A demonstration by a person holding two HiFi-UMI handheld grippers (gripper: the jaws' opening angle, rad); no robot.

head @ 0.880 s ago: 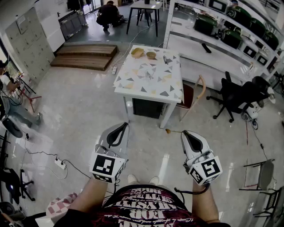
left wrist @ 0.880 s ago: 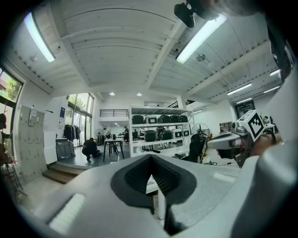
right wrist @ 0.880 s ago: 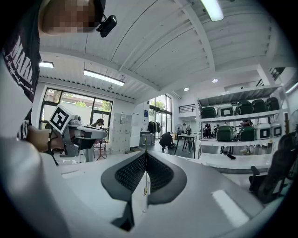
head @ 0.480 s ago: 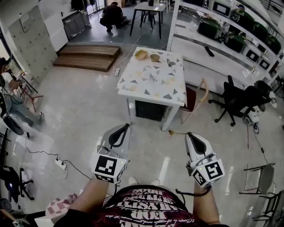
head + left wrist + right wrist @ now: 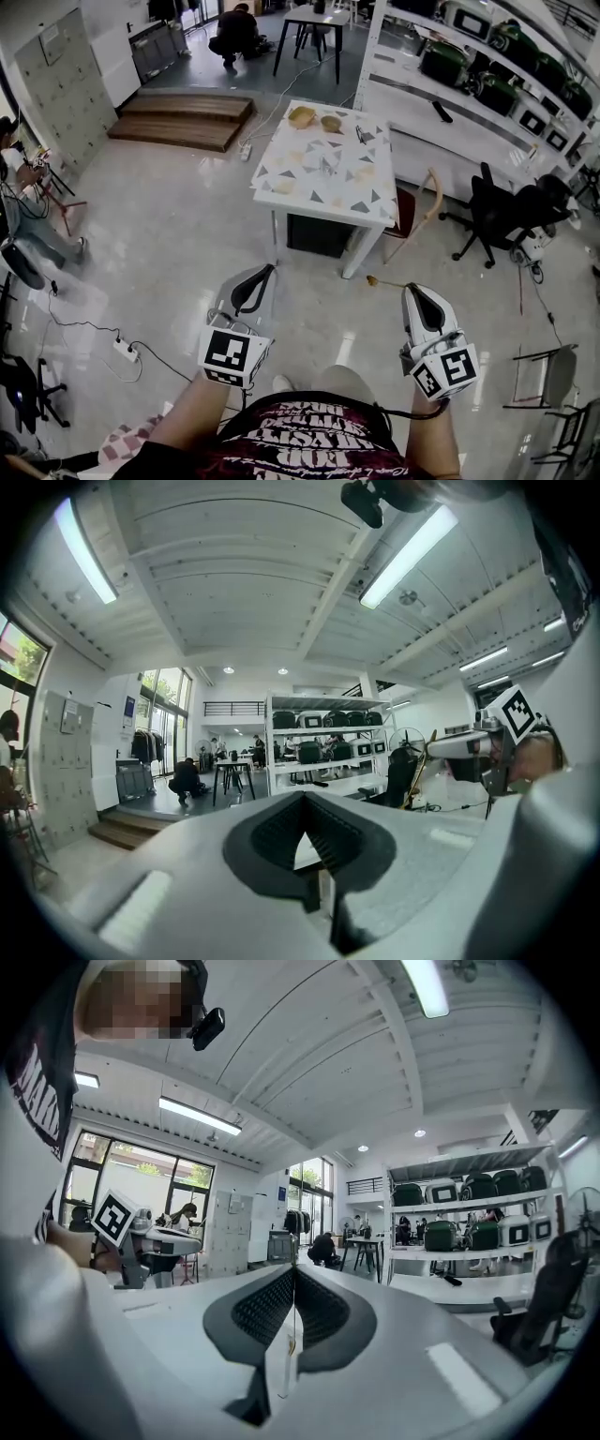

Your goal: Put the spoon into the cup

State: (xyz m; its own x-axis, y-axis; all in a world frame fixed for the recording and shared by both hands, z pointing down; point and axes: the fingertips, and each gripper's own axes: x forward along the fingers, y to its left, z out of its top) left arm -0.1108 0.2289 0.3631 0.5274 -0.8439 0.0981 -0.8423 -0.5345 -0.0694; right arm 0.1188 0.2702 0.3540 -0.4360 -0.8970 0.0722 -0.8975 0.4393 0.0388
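Observation:
In the head view, my right gripper (image 5: 410,292) is shut on the thin handle of a wooden spoon (image 5: 375,280), whose bowl sticks out to the left over the floor. The right gripper view shows the spoon (image 5: 284,1354) edge-on, pinched between the closed jaws of the right gripper (image 5: 294,1269). My left gripper (image 5: 270,268) is shut with nothing in it, and the left gripper (image 5: 305,799) shows no gap. A small clear cup (image 5: 329,161), hard to make out, stands on the patterned white table (image 5: 361,202) well ahead of both grippers.
Two wooden bowls (image 5: 302,116) sit at the table's far end. A wooden chair (image 5: 417,202) stands right of the table, with a black office chair (image 5: 492,211) and shelves of appliances (image 5: 469,66) beyond. A power strip (image 5: 125,349) and cable lie on the floor at left.
The table has come slightly nearer in the head view. My right gripper with the spoon has shifted a little right and down; the left gripper has barely moved.

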